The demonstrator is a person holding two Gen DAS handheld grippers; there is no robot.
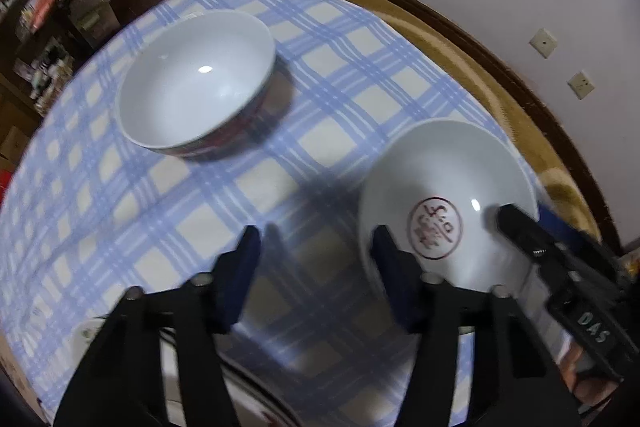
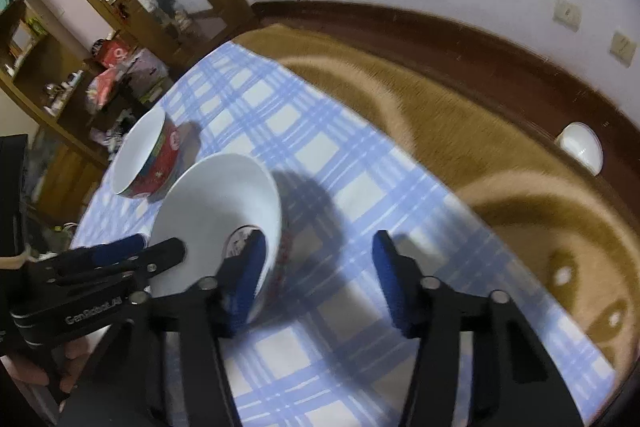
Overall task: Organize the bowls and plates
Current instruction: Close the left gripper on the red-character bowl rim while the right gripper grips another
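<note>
A white bowl with a red round mark inside [image 1: 448, 203] stands on the blue checked cloth [image 1: 280, 155]; in the right wrist view [image 2: 216, 211] it looks tilted. A second bowl, white inside and red outside [image 1: 196, 83], stands further back, also in the right wrist view [image 2: 144, 159]. My left gripper [image 1: 316, 243] is open and empty, its right finger [image 1: 394, 267] close against the marked bowl's left side. My right gripper [image 2: 318, 251] is open, its left finger [image 2: 246, 275] inside the marked bowl's rim, the right finger outside over the cloth.
The rim of a plate [image 1: 256, 403] lies under my left gripper at the near edge. A small white bowl [image 2: 580, 147] sits at the far edge of the brown table [image 2: 500, 155]. Cluttered shelves [image 2: 60, 87] stand to the left, a wall behind.
</note>
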